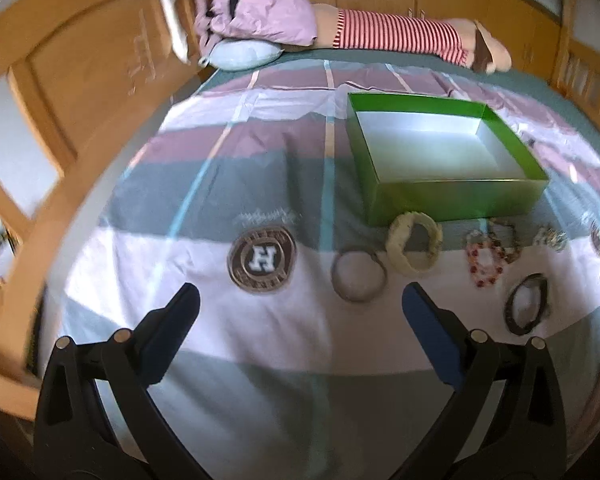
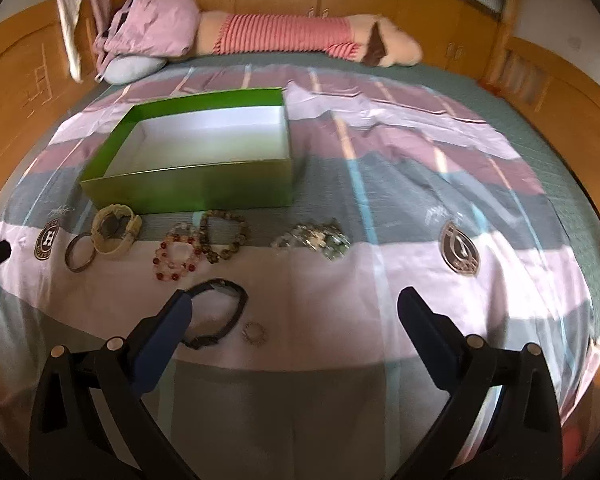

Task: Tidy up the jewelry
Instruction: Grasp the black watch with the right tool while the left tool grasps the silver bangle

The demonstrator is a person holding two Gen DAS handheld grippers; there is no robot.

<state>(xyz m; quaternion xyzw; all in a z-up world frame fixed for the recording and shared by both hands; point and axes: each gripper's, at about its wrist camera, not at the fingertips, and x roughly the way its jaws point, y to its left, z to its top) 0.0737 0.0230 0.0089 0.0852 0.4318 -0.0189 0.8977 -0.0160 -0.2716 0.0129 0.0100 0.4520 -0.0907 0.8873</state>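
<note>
**Still on the bedspread: jewelry laid out, box empty**

Plainly, nothing is in hand yet. The left gripper [image 1: 300, 296] hangs over the striped bedspread [image 1: 188, 184] with its fingers spread wide and nothing between them. The right gripper [image 2: 294, 300] likewise: spread wide, empty.

The open green cardboard box with a white inside [image 2: 204, 196] sits on the bed, and I see nothing in it. The pieces lie in a loose row just in front of its near wall:
- thin grey metal bangle [image 1: 358, 274], flat on the cloth, nearest the left gripper.
- wide cream carved bangle [image 1: 414, 246], touching or almost touching the box wall, tipped up a little.
- red and clear beaded bracelet [image 2: 176, 258], with a brown beaded bracelet [image 2: 222, 234] against it.
- pale green and silver tangle of beads or chain [image 2: 314, 240], apart to the right; too blurred to sort out.
- black strap-like band [image 2: 220, 312], close under the right gripper's left finger.
- small silvery ring [image 2: 255, 333] just beside the band.

Handling, as I judge it: the bangles are stiff and light, probably slick; pinch across the rim, one finger inside the hoop. The beaded ones will sag and slide; take a bunched section. The ring is tiny on soft cloth, likely the hardest pick.
</note>
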